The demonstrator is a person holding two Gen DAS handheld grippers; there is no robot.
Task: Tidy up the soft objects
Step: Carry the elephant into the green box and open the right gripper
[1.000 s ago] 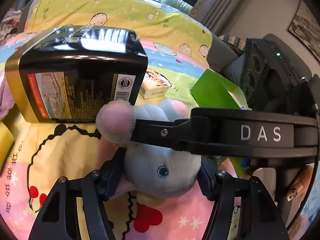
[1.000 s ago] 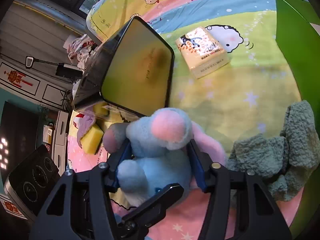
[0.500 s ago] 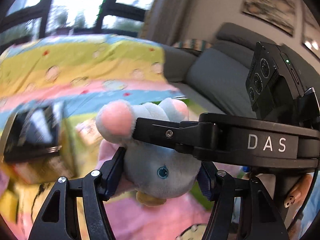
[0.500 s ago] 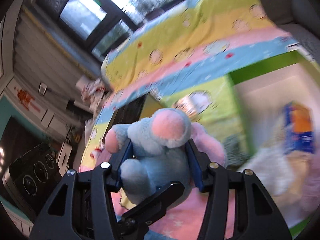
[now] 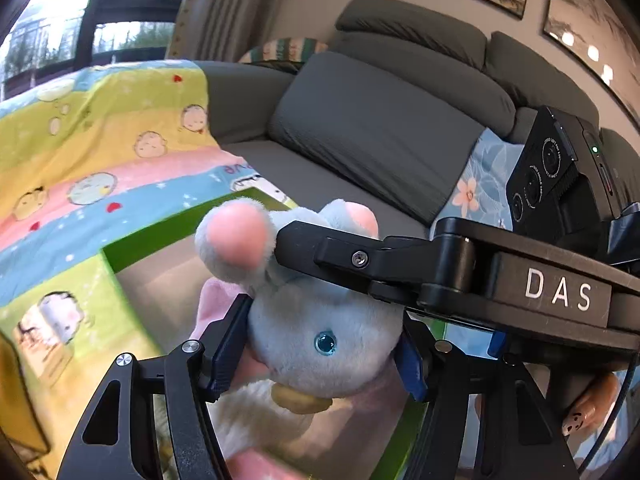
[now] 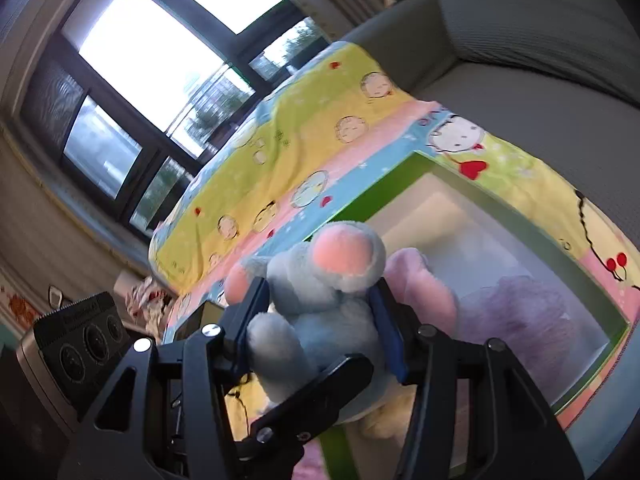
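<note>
1. Cartoon-print blanket (image 5: 100, 168) covers the bed in front of a grey sofa (image 5: 380, 128); on it stands an open green box (image 6: 532, 240) with pale inner walls.
2. You hold 1 plush mouse (image 5: 320, 320) between both tools, lifted clear of the blanket.
3. Your left gripper (image 5: 320, 344) pinches the mouse's head, its blue pads pressed into the plush on both sides of the face.
4. Your right gripper (image 6: 316, 320) clamps the body from the back, and 1 of its fingers (image 5: 360, 260) crosses over the head in the left wrist view.
5. Neither gripper is spread free or fully closed; each is squeezing the toy.
6. The relation that matters: in the right wrist view the box opening lies ahead of the mouse, to the right and lower, with its near green wall under the toy's lower edge.
7. A purple soft item (image 6: 520, 316) already lies inside, so I judge the free floor is toward the far wall.
8. I judge both hands sit about equally near the box, so the next move is probably forward and down together.
</note>
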